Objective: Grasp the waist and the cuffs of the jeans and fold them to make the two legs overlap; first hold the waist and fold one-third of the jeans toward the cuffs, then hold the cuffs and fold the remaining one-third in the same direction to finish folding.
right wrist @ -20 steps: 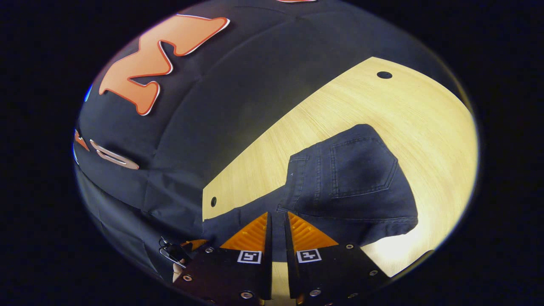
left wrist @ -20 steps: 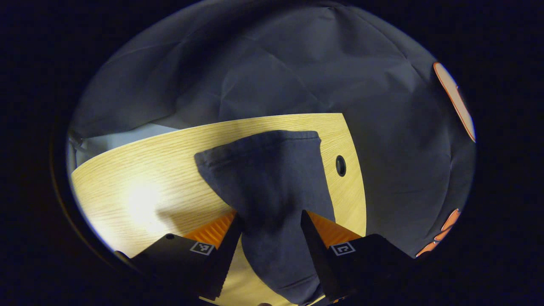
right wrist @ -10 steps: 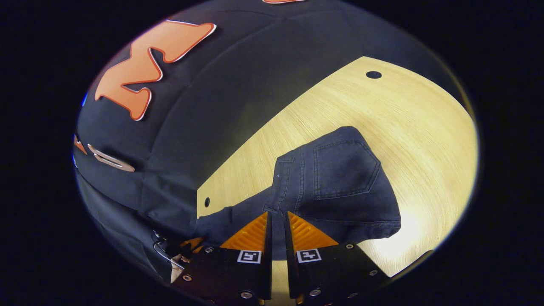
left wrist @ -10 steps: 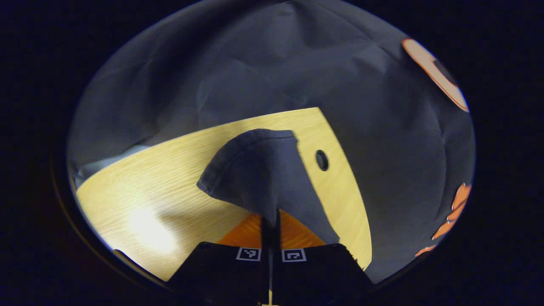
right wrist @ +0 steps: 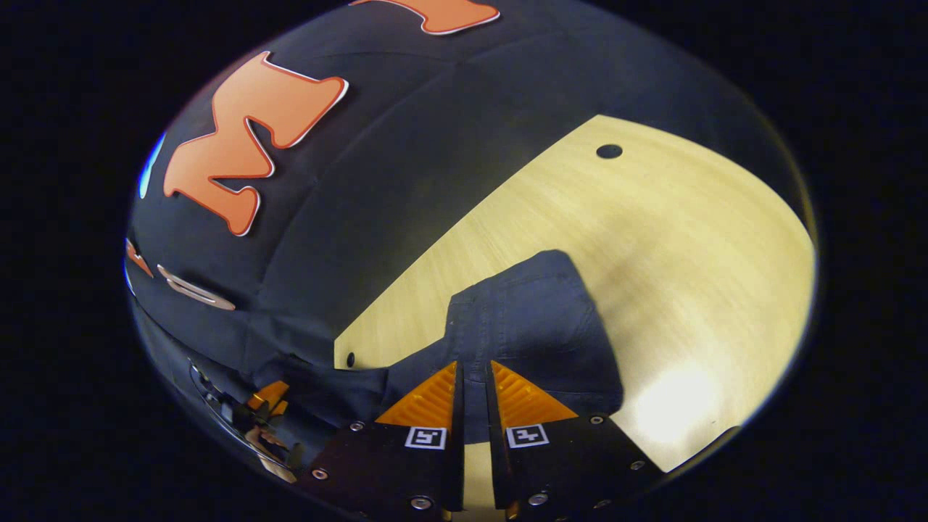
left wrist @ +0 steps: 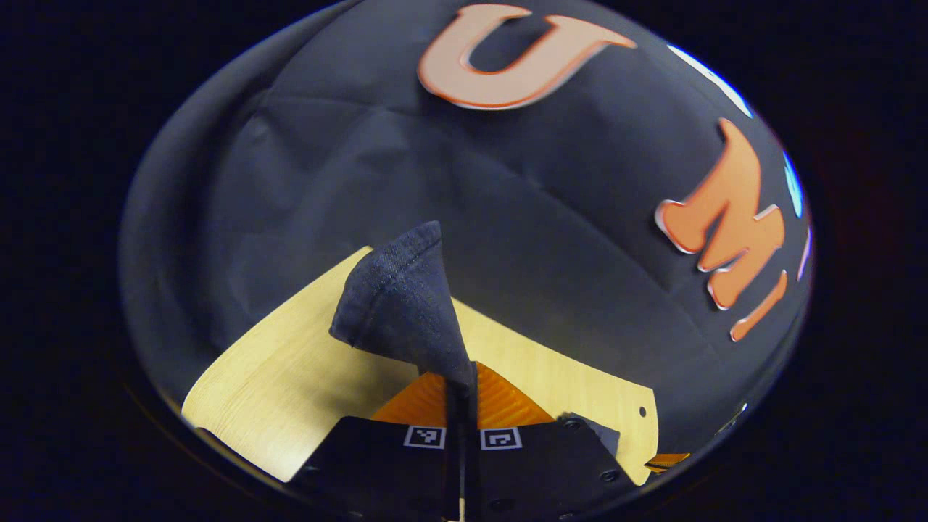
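The jeans (right wrist: 533, 326) are dark denim, partly lifted off the light wooden table (right wrist: 689, 239): in the right gripper view the waist end, with faint pocket stitching, rises from the tabletop into the right gripper (right wrist: 475, 380), whose two fingers are pressed together on a narrow strip of the cloth at the near edge. In the left gripper view the left gripper (left wrist: 462, 384) is likewise clamped tight on denim, and a cuff (left wrist: 399, 297) with a stitched hem stands up from the fingers in a cone, its far tip showing against the booth wall (left wrist: 348, 159) beyond the table's far edge. A second ago the left gripper was wide open astride the leg, which lay flat on the wood; half a second ago it had closed on it, and now the cuff has come up off the table and the view has tipped toward the wall. On the right, the waist panel has bunched and drawn nearer over the same span. Both ends are therefore secured and rising, which I judge to be the start of the lengthwise fold that lays one leg over the other; the two thirds-folds are not yet begun. A small round hole (right wrist: 609, 151) marks the table's far right part.
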